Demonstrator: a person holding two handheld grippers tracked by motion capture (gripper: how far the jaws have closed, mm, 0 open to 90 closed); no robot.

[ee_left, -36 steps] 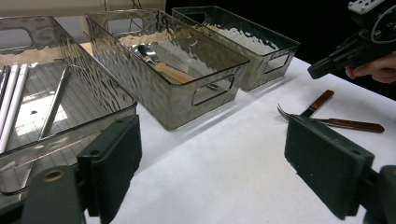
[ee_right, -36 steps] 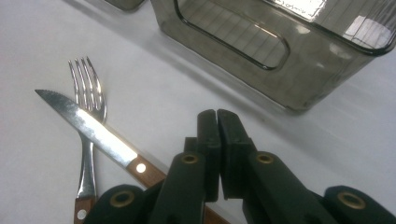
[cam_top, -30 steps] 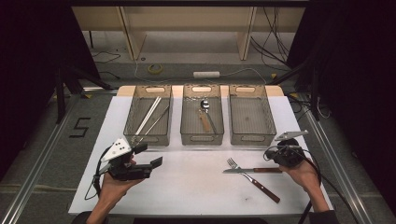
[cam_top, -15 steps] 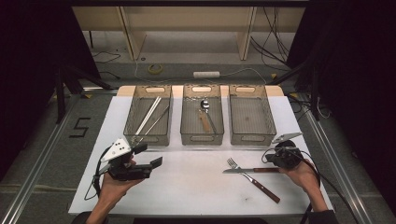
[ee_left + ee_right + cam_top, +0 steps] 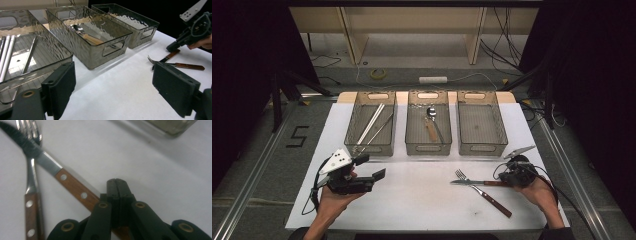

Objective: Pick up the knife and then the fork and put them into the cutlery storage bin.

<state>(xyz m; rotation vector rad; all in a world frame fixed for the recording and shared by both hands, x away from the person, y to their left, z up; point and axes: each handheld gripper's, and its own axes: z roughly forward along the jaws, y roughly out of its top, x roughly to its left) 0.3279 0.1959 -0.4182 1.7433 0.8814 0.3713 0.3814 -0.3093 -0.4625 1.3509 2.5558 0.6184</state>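
A wooden-handled knife [image 5: 477, 183] lies level on the white table, its handle [image 5: 75, 188] running under my right gripper [image 5: 117, 182]. That gripper [image 5: 503, 182] is shut, jaws pressed together, tips right above the handle's end; nothing shows between them. A wooden-handled fork [image 5: 484, 192] crosses under the knife, tines [image 5: 28, 128] beside the blade. My left gripper [image 5: 371, 167] hovers open at the front left, held in a hand, with nothing between its pads [image 5: 60, 85]. From it I see the right gripper [image 5: 175, 45] over the knife [image 5: 168, 57] and fork [image 5: 183, 65].
Three clear baskets stand in a row at the back: the left one [image 5: 362, 150] holds chopsticks [image 5: 371, 124], the middle one [image 5: 428, 149] a spoon [image 5: 430, 111], and the right one [image 5: 482, 149] nothing. The white tabletop [image 5: 422, 200] ends just before the person.
My right gripper has sunk a little toward the knife's handle. The left gripper has stayed where it was.
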